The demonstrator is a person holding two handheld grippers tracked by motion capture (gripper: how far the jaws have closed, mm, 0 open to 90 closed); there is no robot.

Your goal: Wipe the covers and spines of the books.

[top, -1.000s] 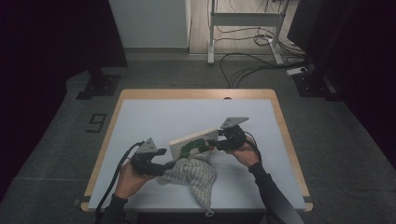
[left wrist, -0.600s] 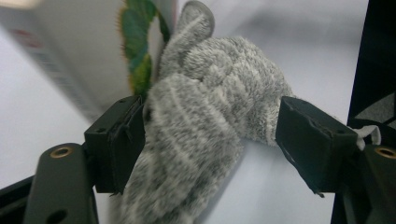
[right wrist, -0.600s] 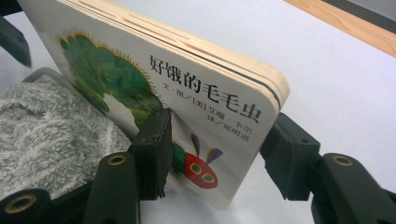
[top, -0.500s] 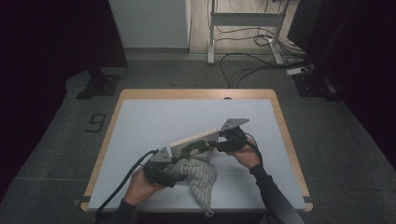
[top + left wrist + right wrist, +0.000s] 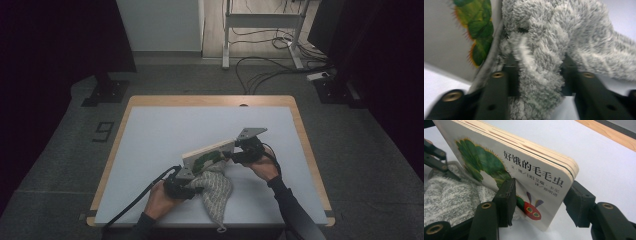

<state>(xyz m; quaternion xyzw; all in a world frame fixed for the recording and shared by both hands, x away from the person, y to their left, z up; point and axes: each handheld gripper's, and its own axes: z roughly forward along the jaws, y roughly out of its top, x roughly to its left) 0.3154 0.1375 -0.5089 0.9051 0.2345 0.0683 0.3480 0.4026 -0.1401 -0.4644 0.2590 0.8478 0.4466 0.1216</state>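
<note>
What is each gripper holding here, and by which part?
The right gripper clamps the thick caterpillar board book at one corner, jaws on cover and back. The left gripper has just closed on a fold of the fluffy grey fleece cloth.

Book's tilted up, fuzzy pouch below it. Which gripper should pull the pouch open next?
Probably left. The left gripper is clamped on the grey fleece pouch, its jaws having just closed. The right gripper is busy gripping the board book.
</note>
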